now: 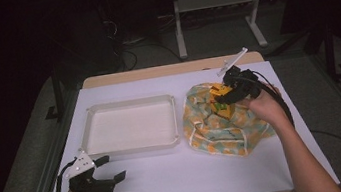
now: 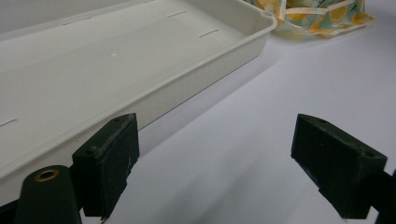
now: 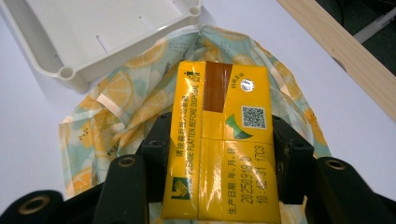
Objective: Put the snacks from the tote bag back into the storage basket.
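A white tray (image 1: pixel 132 126) lies left of centre on the bench (image 1: pixel 170 177), and its floor looks bare apart from a tiny pale speck, though the far corners are hard to read from above. Just right of the tray, touching or nearly touching its right rim, a bag (image 1: pixel 223 124) printed with lemon slices is slumped open on the right half of the bench. The right gripper (image 1: pixel 224 99) hangs over the bag, its jaws clamped on the long sides of a yellow carton (image 3: pixel 222 140), which is held above the bag's mouth; the right gripper view shows the tray's corner just beyond the bag. The left gripper (image 1: pixel 110 167) sits near the front left corner, just in front of the tray's front rim, jaws wide apart with nothing between them. The front strip of the bench between the two arms lies open, as does the band along the right edge.
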A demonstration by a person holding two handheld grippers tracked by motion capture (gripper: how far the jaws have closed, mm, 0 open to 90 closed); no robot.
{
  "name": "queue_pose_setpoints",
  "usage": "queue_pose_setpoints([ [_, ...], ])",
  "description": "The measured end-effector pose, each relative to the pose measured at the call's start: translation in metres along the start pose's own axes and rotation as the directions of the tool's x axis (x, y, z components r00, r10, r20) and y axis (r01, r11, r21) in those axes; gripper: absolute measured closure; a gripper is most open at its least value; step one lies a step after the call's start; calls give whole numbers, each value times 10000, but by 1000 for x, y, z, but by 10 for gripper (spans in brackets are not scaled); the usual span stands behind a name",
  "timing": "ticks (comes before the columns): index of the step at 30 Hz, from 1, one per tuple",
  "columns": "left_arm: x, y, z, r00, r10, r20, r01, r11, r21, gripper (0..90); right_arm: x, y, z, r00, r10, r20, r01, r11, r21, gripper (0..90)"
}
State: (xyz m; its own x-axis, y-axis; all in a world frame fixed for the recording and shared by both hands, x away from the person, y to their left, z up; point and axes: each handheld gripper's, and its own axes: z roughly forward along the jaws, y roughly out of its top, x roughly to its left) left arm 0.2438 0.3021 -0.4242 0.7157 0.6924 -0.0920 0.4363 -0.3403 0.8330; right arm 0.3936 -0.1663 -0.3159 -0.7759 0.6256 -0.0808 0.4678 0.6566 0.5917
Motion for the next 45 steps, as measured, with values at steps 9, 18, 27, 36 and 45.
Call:
queue_pose_setpoints([
  [9,0,0,0,10000,29,-3,-29,10000,-9,148,6,8,-8,9995,-295,-143,290,9991,-303,494],
  [18,1,0,0,10000,-84,0,84,10000,-55,147,12,16,-8,9977,-598,-314,587,9977,-341,494],
  [27,1,0,-1,10000,-74,12,74,9999,-69,148,17,22,-7,9954,-843,-457,827,9959,-361,494],
  [36,1,0,-1,10000,-80,13,80,9999,-81,148,21,28,-12,9932,-986,-615,958,9943,-468,495],
  [45,2,0,-1,10000,-37,-3,37,10000,-87,148,26,37,-14,9899,-1233,-693,1199,9915,-506,494],
])
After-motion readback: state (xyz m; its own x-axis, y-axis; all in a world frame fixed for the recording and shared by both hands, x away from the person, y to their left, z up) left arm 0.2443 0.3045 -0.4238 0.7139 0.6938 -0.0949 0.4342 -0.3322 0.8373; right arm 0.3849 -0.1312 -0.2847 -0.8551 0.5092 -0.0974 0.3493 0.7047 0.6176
